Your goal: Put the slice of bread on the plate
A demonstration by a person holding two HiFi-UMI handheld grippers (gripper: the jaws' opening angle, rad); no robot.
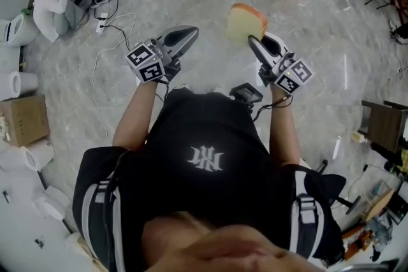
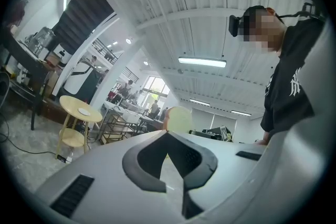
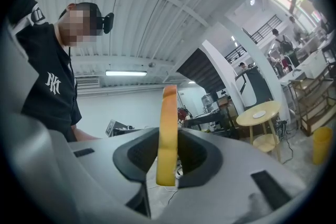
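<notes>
- Floor: grey, marbled, below both tongs. No tabletop near the hands, so the load hangs in open air; judged mid-carry.
- Person holding the tongs: black T-shirt, both forearms out ahead, one tool per hand, held roughly level.
- Round wooden side table: ahead of both tongs and well apart from them, to the right of where the right tongs point. Judged the destination, since it carries the plate.
- Right tongs: clamped on the slice of bread, pads pressing its two flat faces. The grip takes the lower part, so most of the slice stands proud past the tips.
- Left tongs: just left of the right pair, tips brought together, nothing between them. Idle; perhaps kept alongside to steady the slice at set-down.
- Slice of bread: between the right tongs' pads, on edge, pale crumb with an orange-brown crust. It also shows beyond the left tongs' tips. It stands on edge because the pads close on its faces, and it will likely need tipping flat for the plate.
- Plate: small, white, on the side table top, far ahead of the tongs. Too small to tell whether anything lies on it; the bread is not yet there.
</notes>
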